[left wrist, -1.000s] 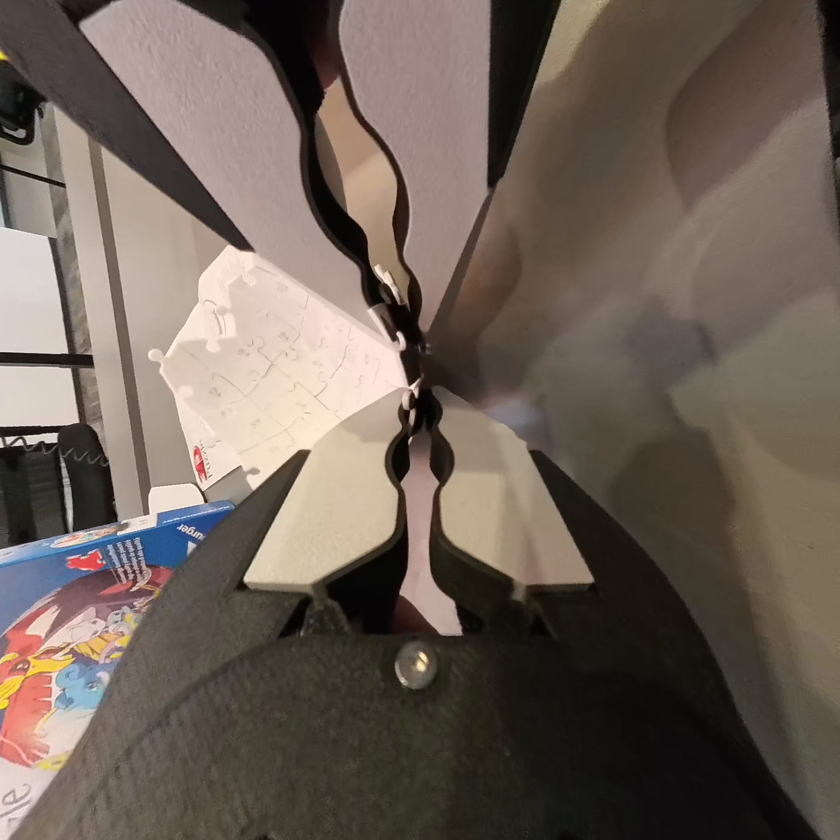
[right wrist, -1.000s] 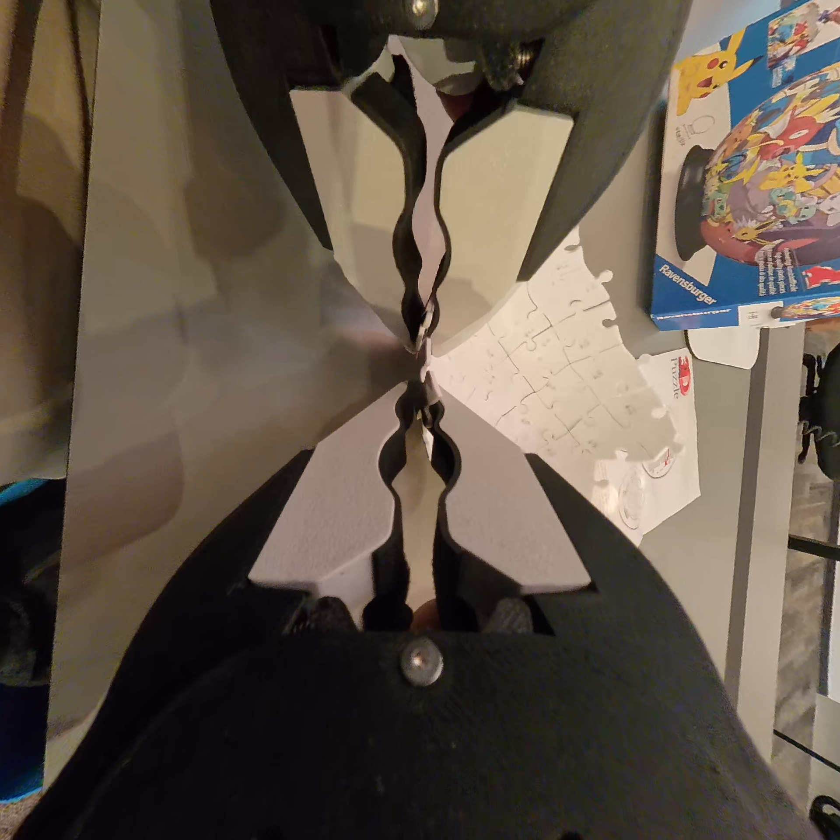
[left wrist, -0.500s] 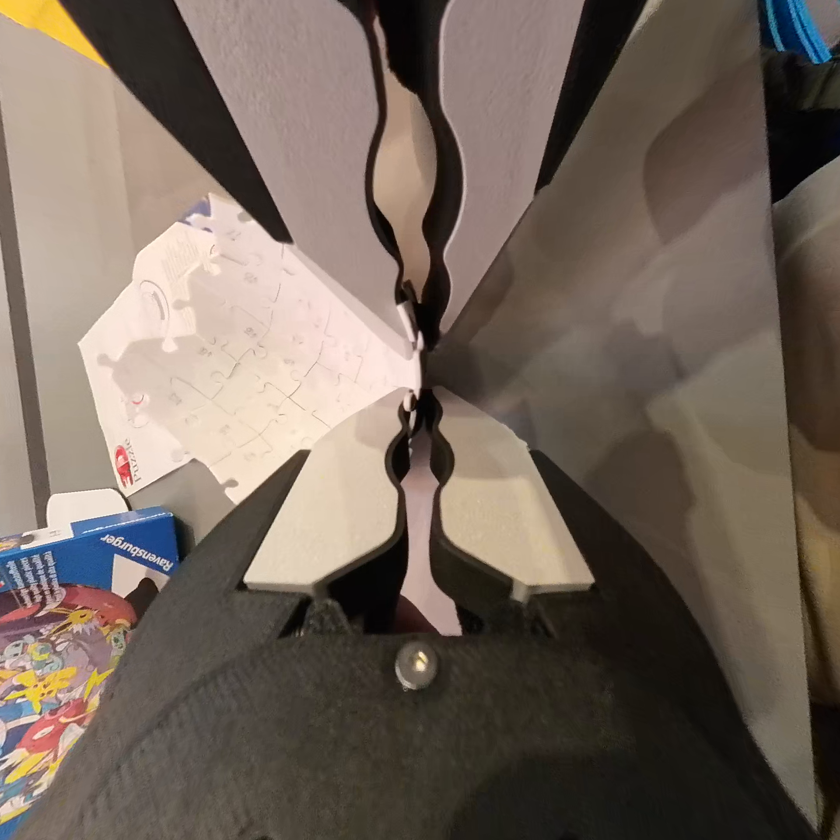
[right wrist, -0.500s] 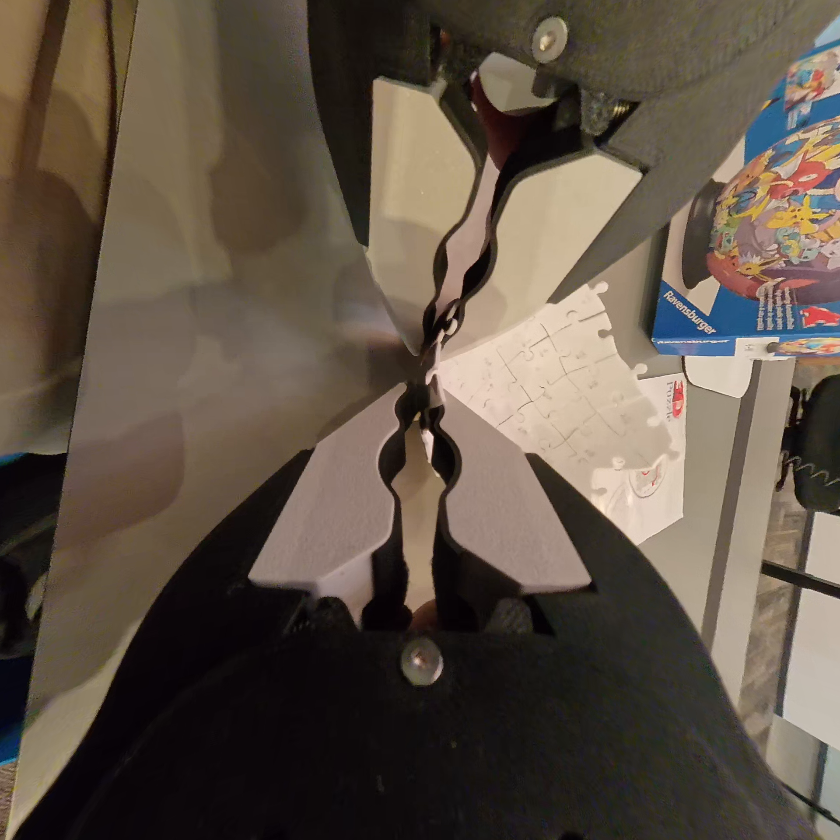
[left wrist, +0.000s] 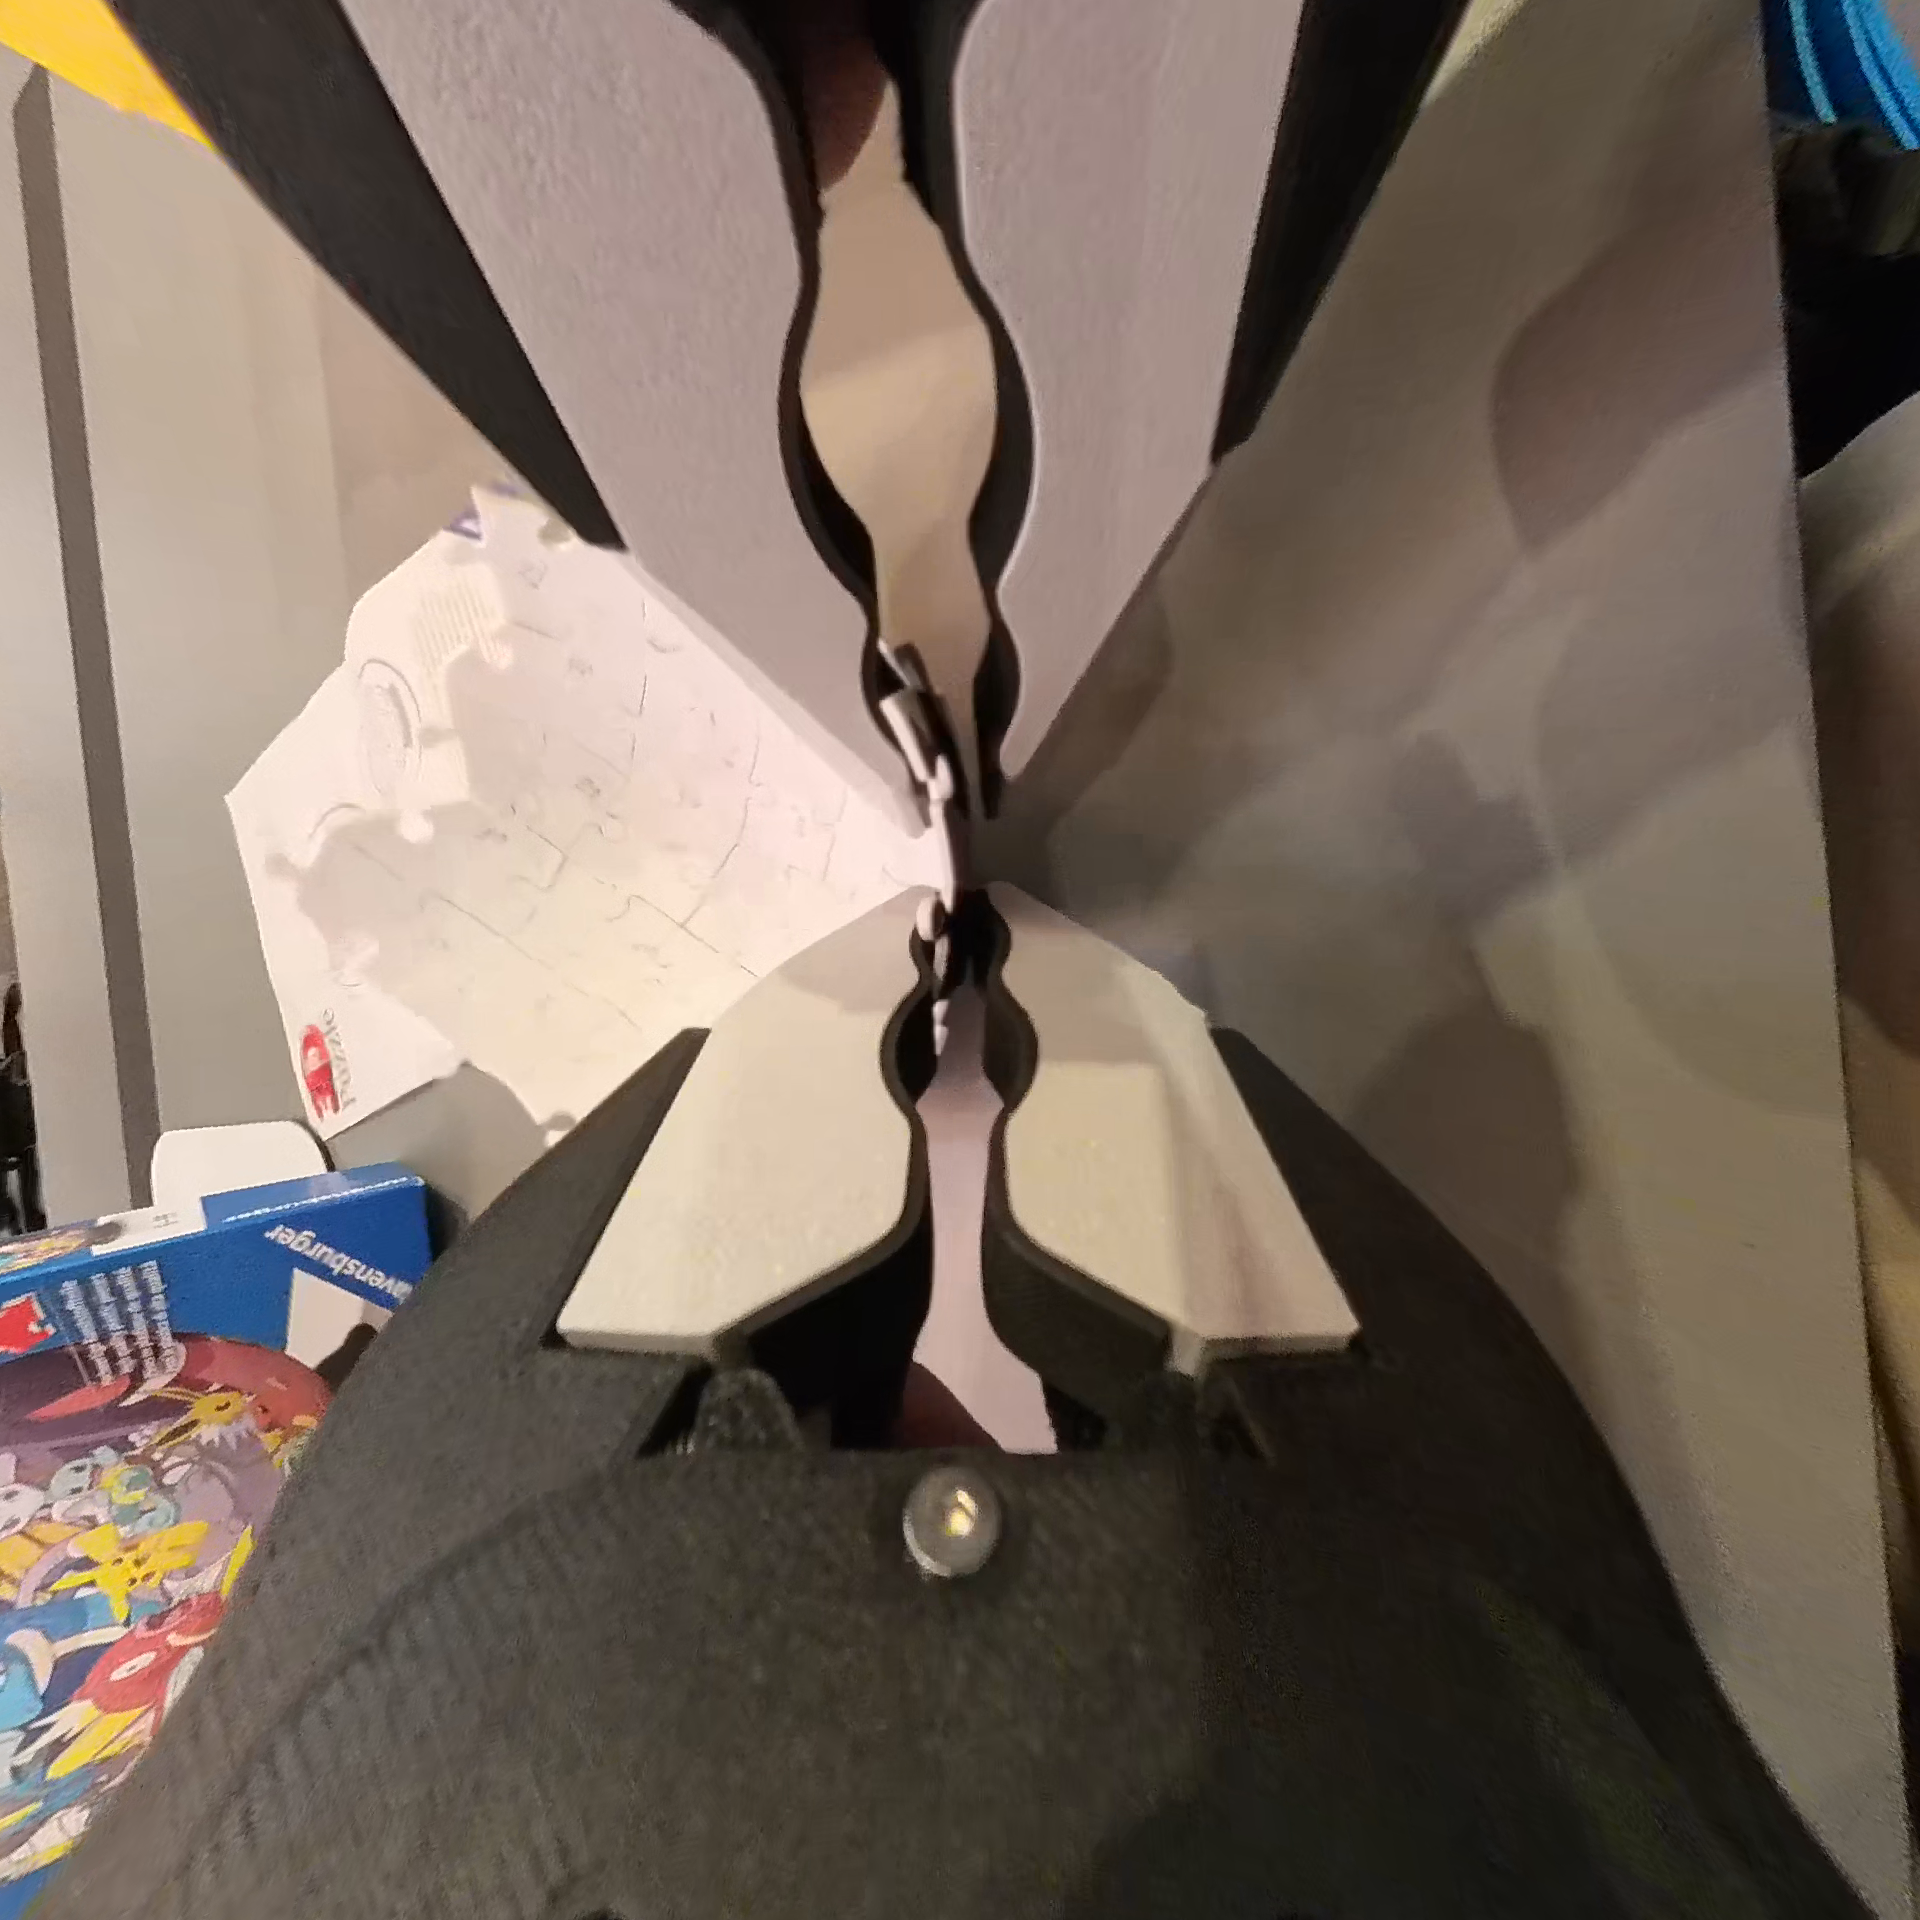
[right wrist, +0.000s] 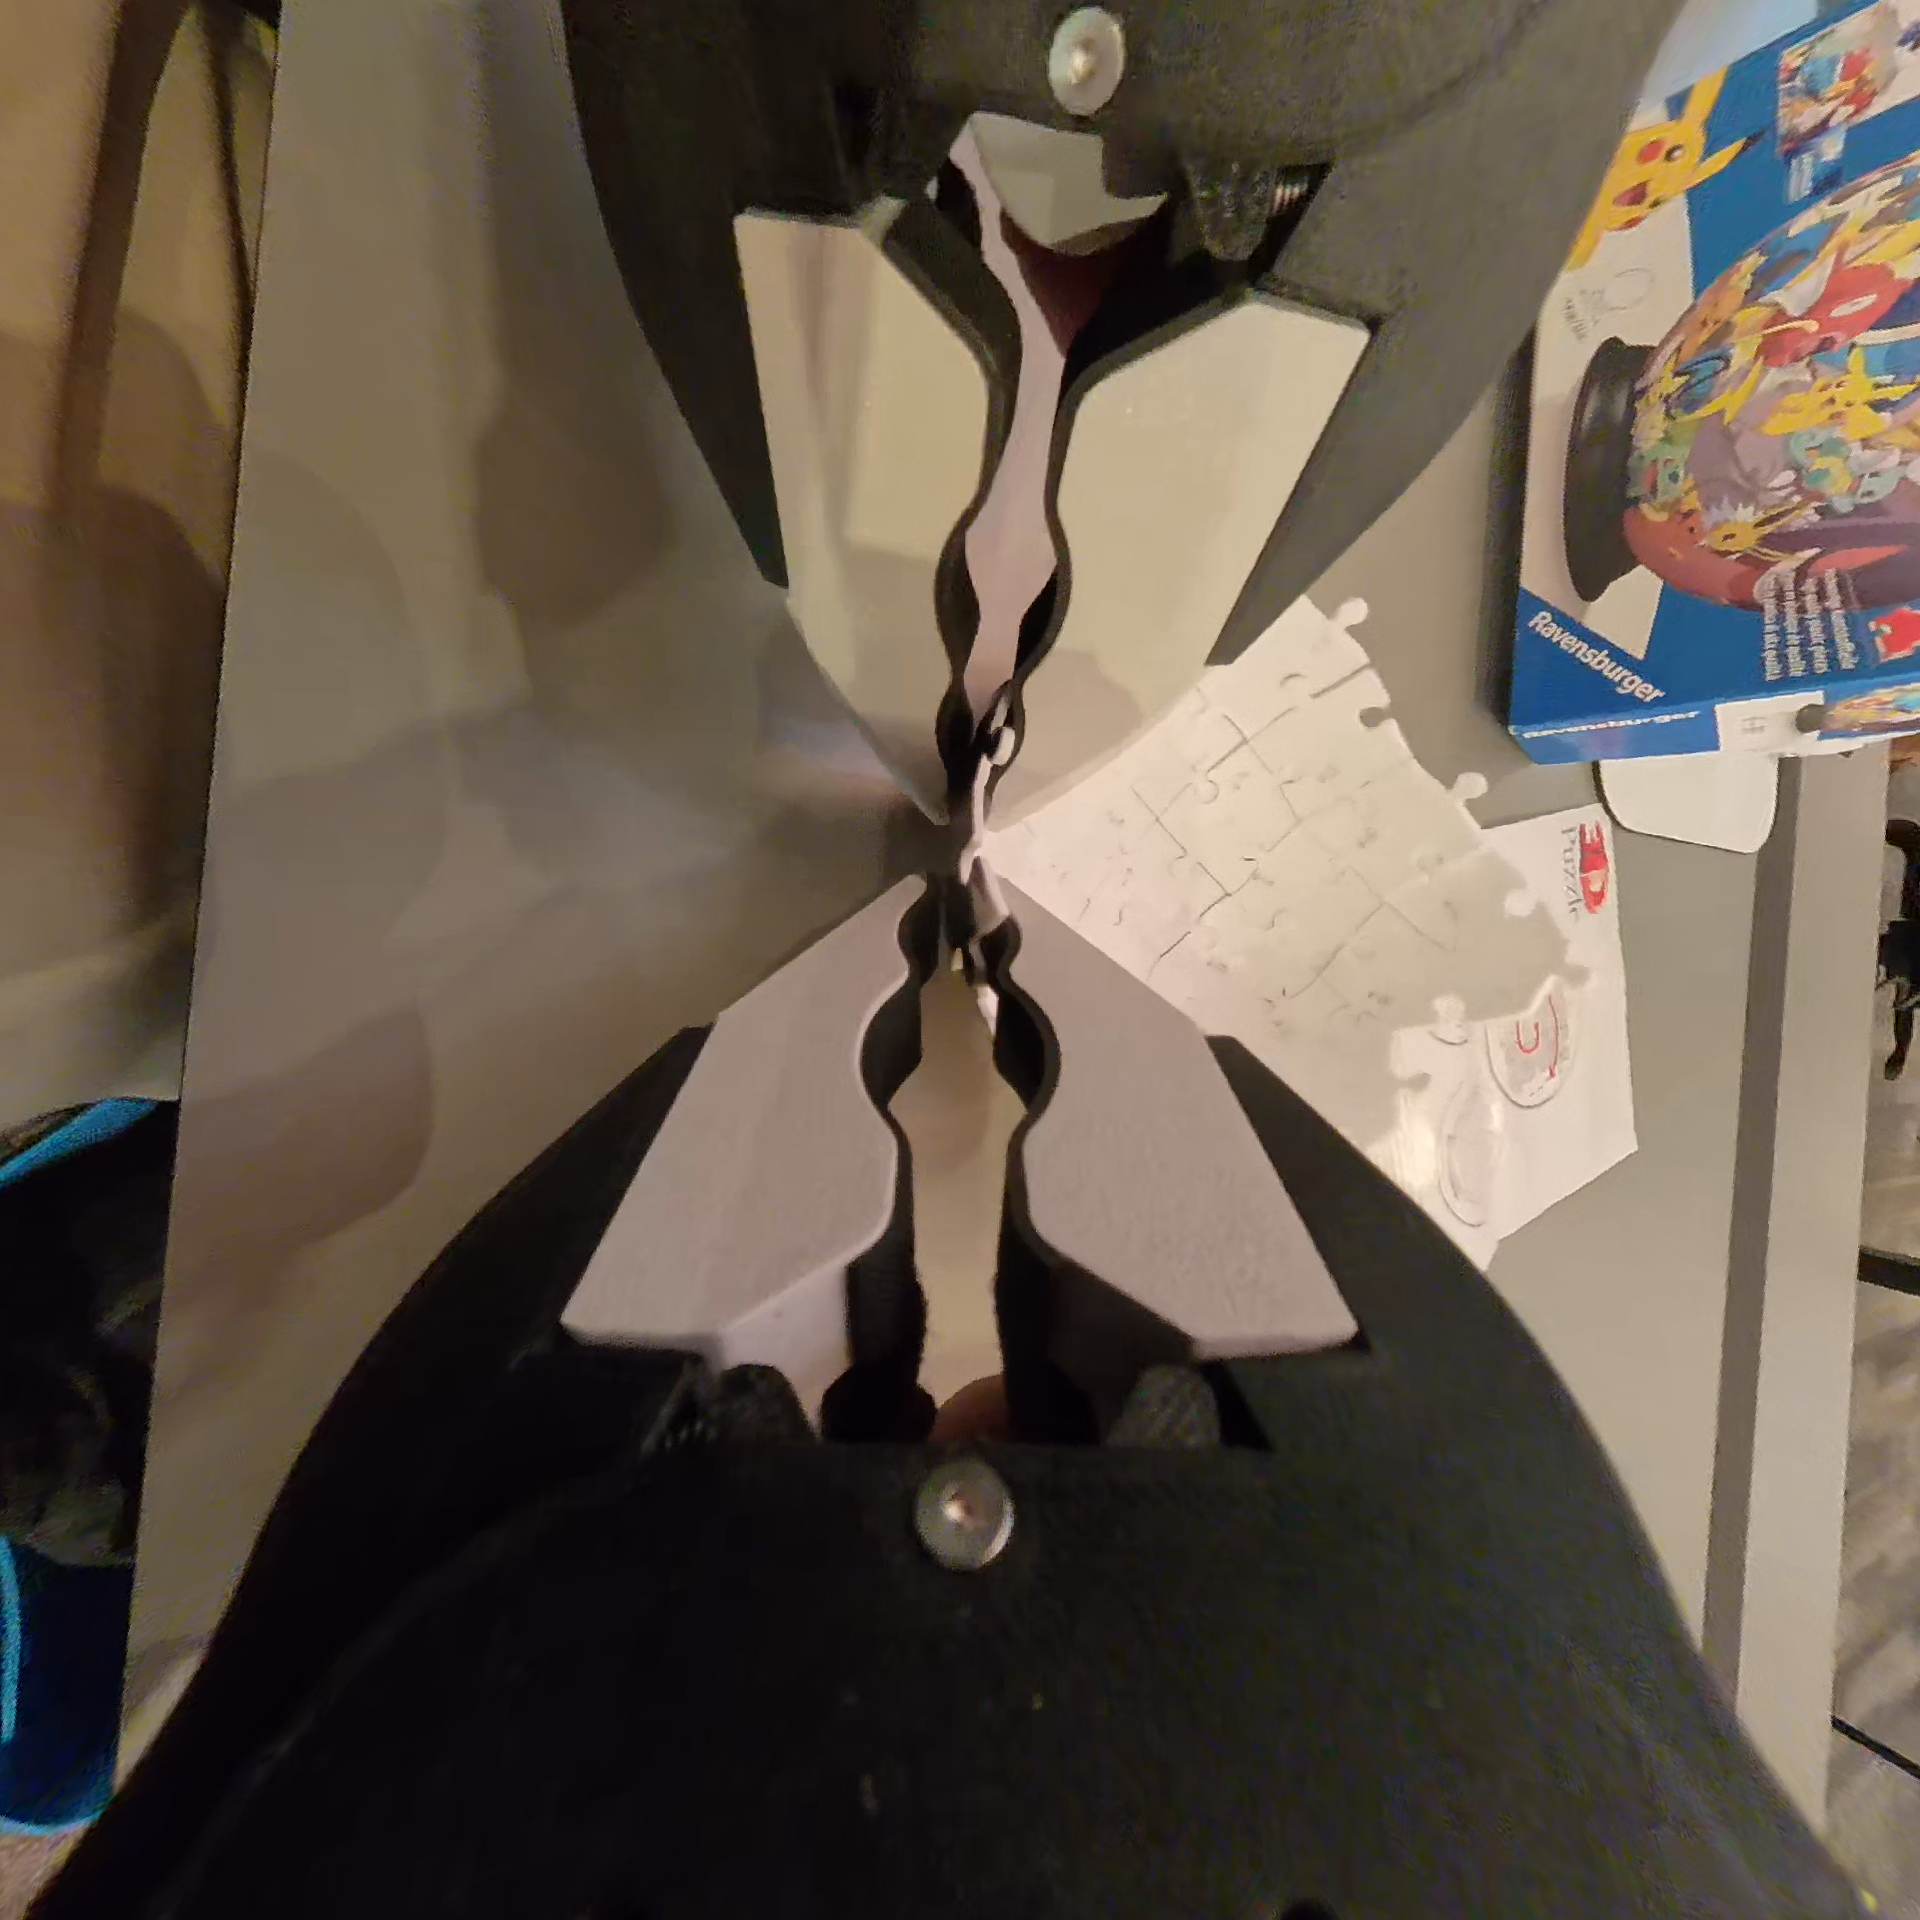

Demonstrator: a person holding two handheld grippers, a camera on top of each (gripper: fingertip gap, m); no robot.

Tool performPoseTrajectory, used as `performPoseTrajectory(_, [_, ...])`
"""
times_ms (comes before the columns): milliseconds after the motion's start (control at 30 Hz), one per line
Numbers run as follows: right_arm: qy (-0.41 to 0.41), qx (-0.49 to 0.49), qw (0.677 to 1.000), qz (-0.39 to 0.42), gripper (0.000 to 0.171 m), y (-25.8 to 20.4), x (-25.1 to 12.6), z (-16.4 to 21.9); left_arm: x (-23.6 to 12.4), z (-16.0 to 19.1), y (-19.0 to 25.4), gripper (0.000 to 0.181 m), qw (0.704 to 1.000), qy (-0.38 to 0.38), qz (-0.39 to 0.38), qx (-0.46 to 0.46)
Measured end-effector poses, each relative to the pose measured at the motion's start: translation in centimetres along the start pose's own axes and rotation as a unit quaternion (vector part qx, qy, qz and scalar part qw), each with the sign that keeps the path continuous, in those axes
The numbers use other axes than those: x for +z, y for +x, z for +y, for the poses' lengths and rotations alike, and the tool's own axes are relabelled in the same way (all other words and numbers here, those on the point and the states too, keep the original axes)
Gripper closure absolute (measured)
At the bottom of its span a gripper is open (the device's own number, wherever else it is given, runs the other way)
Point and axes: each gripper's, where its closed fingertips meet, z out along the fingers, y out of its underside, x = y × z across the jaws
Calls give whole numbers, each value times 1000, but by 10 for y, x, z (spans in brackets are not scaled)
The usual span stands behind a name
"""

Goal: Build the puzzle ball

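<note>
My left gripper point(left wrist: 956, 920) and right gripper point(left wrist: 935, 769) meet tip to tip above the grey table point(left wrist: 1403, 779). Both are shut, each pinching a white piece on the near edge of a curved section of joined white puzzle pieces point(left wrist: 623, 831). The section fans out to the left in the left wrist view. In the right wrist view it point(right wrist: 1299, 831) fans out to the right of my right gripper point(right wrist: 961, 904), with the left gripper point(right wrist: 977, 748) opposite. The pinched pieces show only edge-on, so how they join is hidden.
A white instruction sheet point(right wrist: 1538, 1049) lies under the section. The blue puzzle box point(right wrist: 1745, 468) lies beyond it and shows in the left wrist view point(left wrist: 156, 1455) too. The table's edge point(right wrist: 1766, 1247) runs past the sheet. Blue fabric point(right wrist: 42, 1558) is off the other side. Both grippers' tips are close together, under 4 cm apart.
Both grippers stay shut and tip to tip. They have turned together over the table, so the section and the box have shifted in both views, and the opposite gripper looks closer.
</note>
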Motion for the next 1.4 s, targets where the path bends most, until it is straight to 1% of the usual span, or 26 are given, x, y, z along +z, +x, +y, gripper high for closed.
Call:
performPoseTrajectory(33, [4, 6, 1000, 3, 163, 1, -1, -1, -1, -1, 0, 178, 1000, 1, 0, 2])
performPoseTrajectory(67, [9, 9, 1000, 7, 162, 2, -2, -2, -1, -1, 0, 178, 1000, -1, 0, 8])
performPoseTrajectory(133, [9, 9, 1000, 11, 164, 4, -3, -2, -1, -1, 0, 178, 1000, -4, -1, 12])
performPoseTrajectory(267, [4, 4, 1000, -7, 170, -1, -4, -2, -1, -2, 1, 178, 1000, -5, 5, 14])
performPoseTrajectory(567, [-7, -9, 999, -32, 171, -5, -4, 0, 1, -4, 5, 178, 1000, 1, 13, 2])
performPoseTrajectory(733, [12, 20, 1000, -5, 171, 1, -4, -2, -1, -3, 0, 178, 1000, 2, 6, 0])
performPoseTrajectory(833, [23, 33, 999, 10, 157, 7, -10, -6, -1, -3, 1, 178, 1000, 1, 6, 3])
performPoseTrajectory(867, [21, 32, 999, 12, 156, 8, -12, -5, -1, -3, 1, 177, 1000, -1, 3, 4])
performPoseTrajectory(900, [20, 31, 999, 13, 156, 7, -13, -5, -1, -3, 1, 178, 1000, 0, 1, 4])
performPoseTrajectory(967, [18, 29, 999, 9, 162, 5, -13, -3, -2, -4, 1, 176, 1000, 1, 1, 2])
performPoseTrajectory(1100, [8, 25, 1000, 6, 170, 0, -9, 2, -4, -1, -2, 165, 1000, -1, -11, -8])
performPoseTrajectory(1333, [10, 24, 999, 38, 167, 4, -8, 0, -5, 6, -4, 163, 999, 0, -35, -16])
performPoseTrajectory(1400, [10, 27, 999, 45, 164, 5, -9, 0, -6, 7, -3, 163, 999, 2, -37, -17])
